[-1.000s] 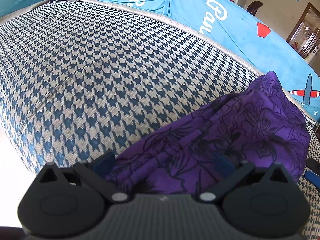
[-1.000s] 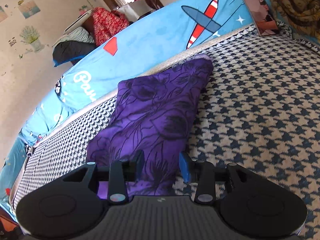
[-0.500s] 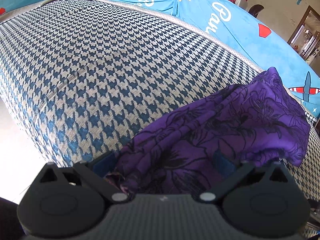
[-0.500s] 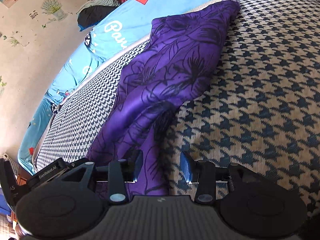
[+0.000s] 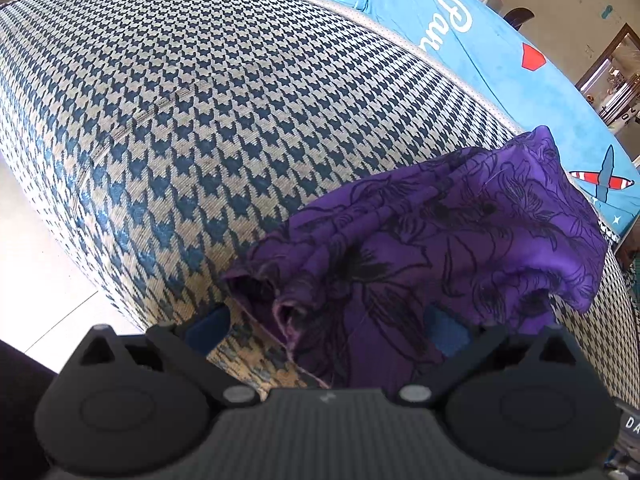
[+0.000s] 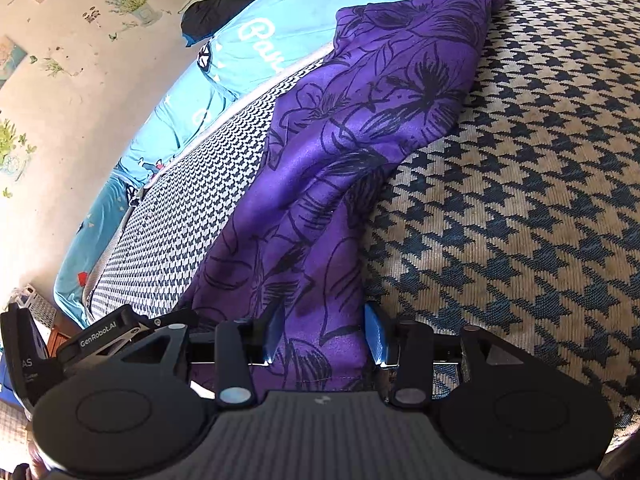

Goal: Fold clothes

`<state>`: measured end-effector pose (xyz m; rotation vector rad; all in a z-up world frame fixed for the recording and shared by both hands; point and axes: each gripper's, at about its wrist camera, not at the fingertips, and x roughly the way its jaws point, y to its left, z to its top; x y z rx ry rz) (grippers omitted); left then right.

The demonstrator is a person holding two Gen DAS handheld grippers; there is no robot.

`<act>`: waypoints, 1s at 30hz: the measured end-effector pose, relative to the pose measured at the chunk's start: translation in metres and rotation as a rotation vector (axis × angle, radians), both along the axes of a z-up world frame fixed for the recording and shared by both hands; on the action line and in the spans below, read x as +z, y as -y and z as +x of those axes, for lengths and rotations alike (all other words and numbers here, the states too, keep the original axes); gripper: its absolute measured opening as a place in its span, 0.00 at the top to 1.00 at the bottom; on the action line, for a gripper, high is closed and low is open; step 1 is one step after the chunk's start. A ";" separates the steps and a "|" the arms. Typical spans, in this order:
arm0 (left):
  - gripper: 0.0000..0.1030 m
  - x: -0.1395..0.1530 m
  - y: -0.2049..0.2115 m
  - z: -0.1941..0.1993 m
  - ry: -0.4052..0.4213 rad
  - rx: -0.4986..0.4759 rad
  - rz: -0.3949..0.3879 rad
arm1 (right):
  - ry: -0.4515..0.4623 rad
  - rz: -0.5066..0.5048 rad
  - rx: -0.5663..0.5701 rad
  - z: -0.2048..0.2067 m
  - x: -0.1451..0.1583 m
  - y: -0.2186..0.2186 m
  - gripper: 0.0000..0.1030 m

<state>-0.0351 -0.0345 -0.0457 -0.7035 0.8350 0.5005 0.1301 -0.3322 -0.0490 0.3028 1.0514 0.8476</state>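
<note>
A purple cloth with black flower outlines (image 5: 440, 232) lies rumpled on the houndstooth bed (image 5: 180, 100). Its frayed near edge sits bunched between the wide-apart fingers of my left gripper (image 5: 328, 324), which is open. In the right wrist view the same cloth (image 6: 380, 92) runs from the far blue sheet down into my right gripper (image 6: 324, 336). That gripper's jaws stand part-way apart, and the cloth fills the gap between the blue pads without looking squeezed. The left gripper's body (image 6: 100, 336) shows just to the left.
The houndstooth cover (image 6: 520, 200) stretches bare to the right of the cloth. A blue printed sheet (image 5: 500, 40) borders the far side of the bed. The bed's edge drops to a pale floor (image 5: 24, 240) at the left. A dark heap of clothes (image 6: 216, 12) lies by the wall.
The cloth has gone from lying flat to bunched and rumpled. Its near edge has drawn back between the left fingers. The right gripper has moved lower and further onto the cloth. Neither jaw gap changed.
</note>
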 end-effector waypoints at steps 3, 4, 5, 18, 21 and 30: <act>0.00 -0.002 0.000 -0.004 0.004 -0.001 -0.017 | -0.003 0.005 0.013 -0.004 -0.001 -0.001 0.58; 0.00 -0.002 -0.001 -0.006 0.008 -0.001 -0.028 | -0.003 0.005 0.018 -0.005 -0.001 -0.002 0.58; 0.00 -0.003 -0.001 -0.007 0.010 -0.001 -0.037 | -0.004 0.004 0.021 -0.005 -0.001 -0.002 0.58; 0.00 -0.007 0.015 -0.011 0.036 -0.068 -0.117 | -0.104 0.037 -0.081 -0.014 -0.011 0.019 0.69; 0.00 -0.008 0.016 -0.009 0.037 -0.069 -0.126 | -0.105 0.043 -0.082 -0.014 -0.013 0.014 0.67; 0.00 -0.015 0.011 -0.018 0.061 -0.052 -0.200 | -0.038 0.025 -0.012 -0.021 -0.016 -0.013 0.76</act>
